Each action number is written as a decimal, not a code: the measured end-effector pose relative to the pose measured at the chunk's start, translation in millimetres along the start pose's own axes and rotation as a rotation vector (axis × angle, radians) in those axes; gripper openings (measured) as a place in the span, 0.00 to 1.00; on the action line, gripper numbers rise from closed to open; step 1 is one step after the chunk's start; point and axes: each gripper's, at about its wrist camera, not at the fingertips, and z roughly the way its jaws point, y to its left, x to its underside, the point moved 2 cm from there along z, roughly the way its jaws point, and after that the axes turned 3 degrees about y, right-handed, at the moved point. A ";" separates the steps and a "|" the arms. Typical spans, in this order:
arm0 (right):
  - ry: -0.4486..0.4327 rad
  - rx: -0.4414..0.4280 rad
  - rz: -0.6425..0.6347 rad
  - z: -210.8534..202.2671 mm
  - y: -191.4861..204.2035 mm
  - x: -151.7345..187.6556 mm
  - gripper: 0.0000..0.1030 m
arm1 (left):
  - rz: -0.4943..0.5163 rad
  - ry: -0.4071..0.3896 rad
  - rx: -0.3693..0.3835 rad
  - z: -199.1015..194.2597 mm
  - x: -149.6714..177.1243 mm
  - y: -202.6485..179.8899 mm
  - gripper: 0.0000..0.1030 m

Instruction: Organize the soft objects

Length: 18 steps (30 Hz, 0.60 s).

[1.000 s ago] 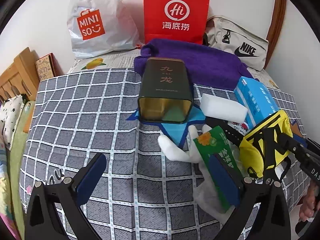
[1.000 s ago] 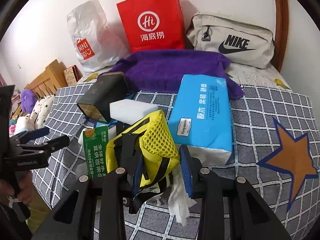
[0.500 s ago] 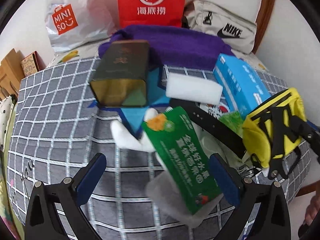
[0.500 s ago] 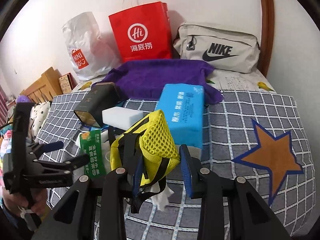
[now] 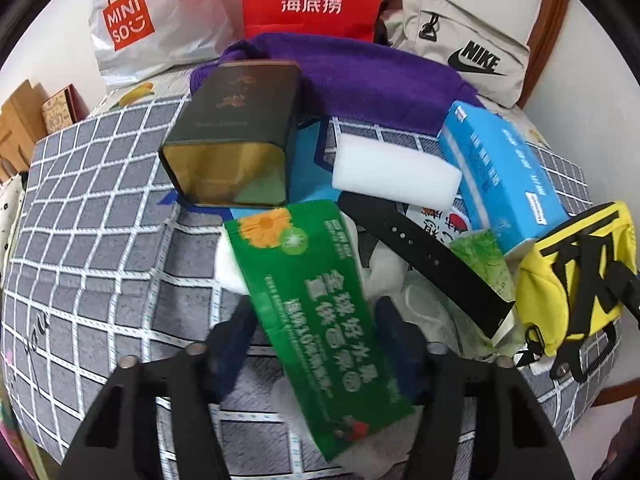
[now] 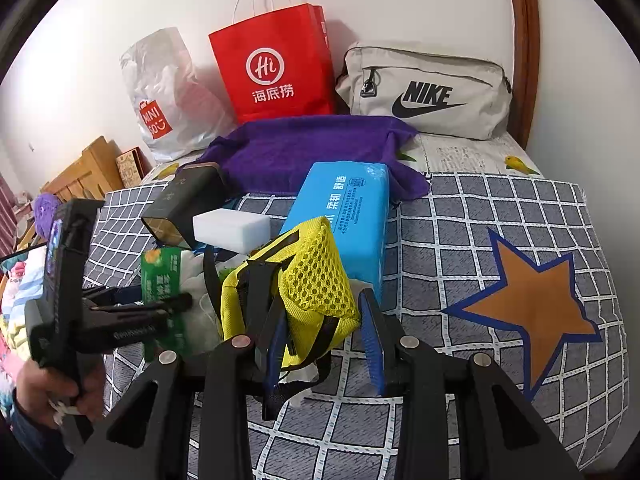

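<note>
Green foil pouch (image 5: pixel 320 316) lower centre, your left gripper (image 5: pixel 316 332) closing round it; right gripper (image 6: pixel 326 332) pinching yellow mesh bag (image 6: pixel 308 284); slick pouch may slip if you squeeze unevenly

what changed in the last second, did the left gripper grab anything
The left gripper moved in and closed its wide-open fingers around the green packet; a firm clamp is unclear. The right gripper holds the yellow mesh bag as before. Tin, sponge and tissue pack stayed.
</note>
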 end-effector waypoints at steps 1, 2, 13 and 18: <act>-0.003 0.000 -0.002 -0.6 0.9 -0.6 0.33 | 0.006 -0.003 0.007 -2.7 -0.6 2.2 0.47; -0.007 -0.001 -0.004 -1.0 1.7 -1.5 0.33 | 0.011 -0.006 0.012 -4.8 -1.6 3.5 0.47; -0.027 -0.003 -0.023 -11.3 11.0 -6.8 0.33 | 0.035 -0.072 0.001 -37.4 -10.5 27.1 0.46; -0.045 -0.012 -0.024 -18.2 15.1 -14.7 0.33 | 0.022 -0.095 -0.014 -45.9 -19.8 38.8 0.46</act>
